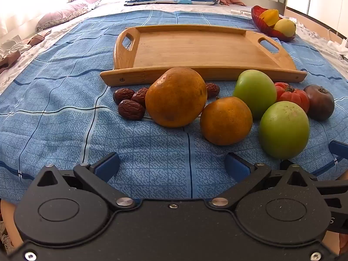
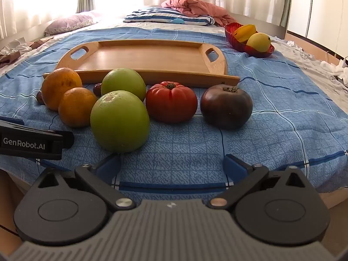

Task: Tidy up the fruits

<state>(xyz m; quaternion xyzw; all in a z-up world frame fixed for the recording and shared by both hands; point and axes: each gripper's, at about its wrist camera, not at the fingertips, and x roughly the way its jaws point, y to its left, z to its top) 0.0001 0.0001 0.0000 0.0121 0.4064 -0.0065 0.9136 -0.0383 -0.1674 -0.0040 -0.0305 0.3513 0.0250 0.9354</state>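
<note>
Wooden tray sits on the bed's blue quilt, with oranges, green fruits and tomatoes clustered just near of it. We've got both the left hand-held gripper and right hand-held gripper spread wide, holding nothing.

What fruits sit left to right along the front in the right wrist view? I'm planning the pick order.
Smaller orange → near green apple → red tomato → dark tomato.

"GenRobot.AI" on the left gripper
</note>
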